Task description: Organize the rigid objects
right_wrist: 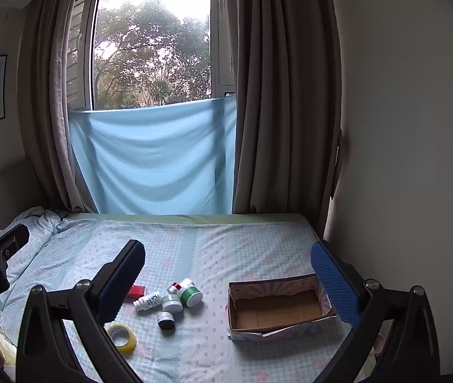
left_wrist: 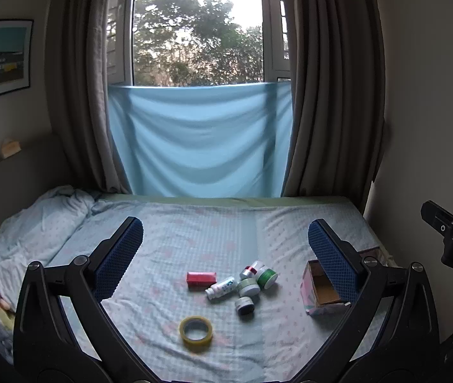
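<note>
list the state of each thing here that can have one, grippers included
left gripper: open, holding nothing
right gripper: open, holding nothing
cardboard box: open top, empty, upright on the bed
white bottle: lying on its side, capped
tape roll: lying flat
red box: lying flat, closed
dark-lidded jar: lid on
curtains: drawn apart

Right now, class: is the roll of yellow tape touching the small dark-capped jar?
Apart. The left wrist view shows bedsheet between the tape roll and the dark-capped jar.
</note>
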Demonstrator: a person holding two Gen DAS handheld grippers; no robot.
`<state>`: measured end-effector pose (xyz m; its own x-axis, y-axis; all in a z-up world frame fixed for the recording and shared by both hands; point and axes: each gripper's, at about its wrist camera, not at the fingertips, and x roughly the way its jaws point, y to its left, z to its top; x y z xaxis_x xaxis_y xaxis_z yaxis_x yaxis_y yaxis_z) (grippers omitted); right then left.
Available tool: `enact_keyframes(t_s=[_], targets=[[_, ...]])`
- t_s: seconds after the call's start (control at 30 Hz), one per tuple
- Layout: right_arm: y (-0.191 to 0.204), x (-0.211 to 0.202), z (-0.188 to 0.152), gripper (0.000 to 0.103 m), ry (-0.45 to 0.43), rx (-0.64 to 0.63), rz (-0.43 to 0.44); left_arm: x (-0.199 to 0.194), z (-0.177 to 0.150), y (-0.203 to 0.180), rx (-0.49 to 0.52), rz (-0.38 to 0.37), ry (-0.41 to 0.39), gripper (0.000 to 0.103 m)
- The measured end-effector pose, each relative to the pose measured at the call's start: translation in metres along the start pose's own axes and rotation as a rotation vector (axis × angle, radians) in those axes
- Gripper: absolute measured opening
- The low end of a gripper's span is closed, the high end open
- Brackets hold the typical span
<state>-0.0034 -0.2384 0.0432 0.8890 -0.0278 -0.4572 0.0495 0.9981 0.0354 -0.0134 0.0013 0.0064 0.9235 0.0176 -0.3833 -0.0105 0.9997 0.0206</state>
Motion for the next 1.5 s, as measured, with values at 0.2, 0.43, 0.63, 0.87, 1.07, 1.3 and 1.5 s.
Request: enact_keyframes(t_s=[0.2, 0.43, 0.63, 0.87, 1.07, 1.3, 1.5], targets=[[0.0010, 0.0020, 0.0013, 0.103, -0.003, -0.013, -0.013, 0.0013, 0.0021, 0.0025, -0.008, -0.006, -0.001, 0.102], [-0.0004, 0.0045, 0.0020, 0.103, -0.001, -0.019, -0.026, 0.0019, 0.0036, -0.0004, -0.001, -0.014, 0.000, 0.102], [0.0009, 0.0044, 0.0017, 0.103, 0.001, -0.019, -0.027, 0.0028, 0.0030, 0.0005, -0.001, -0.020, 0.002, 0.102], [0.0032, 0.0036, 0.0015, 0.103, 0.004, -0.015, -0.025, 0.0017, 0.0013, 0.0000, 0.007, -0.020, -0.001, 0.102], [0.0039, 0.0032, 0.0013, 0.103, 0.005, -0.014, -0.026, 0.0016, 0.0015, -0.0004, 0.014, -0.022, -0.002, 0.102], [0.0053, 0.0020, 0.0015, 0.103, 0.004, -0.012, -0.027, 0.0015, 0.0006, -0.0025, 0.023, -0.003, -0.009, 0.102], [0.0075, 0.0018, 0.0018, 0.103, 0.008, -0.011, -0.032, 0.0031, 0.0005, -0.0022, 0.020, -0.009, 0.000, 0.102]])
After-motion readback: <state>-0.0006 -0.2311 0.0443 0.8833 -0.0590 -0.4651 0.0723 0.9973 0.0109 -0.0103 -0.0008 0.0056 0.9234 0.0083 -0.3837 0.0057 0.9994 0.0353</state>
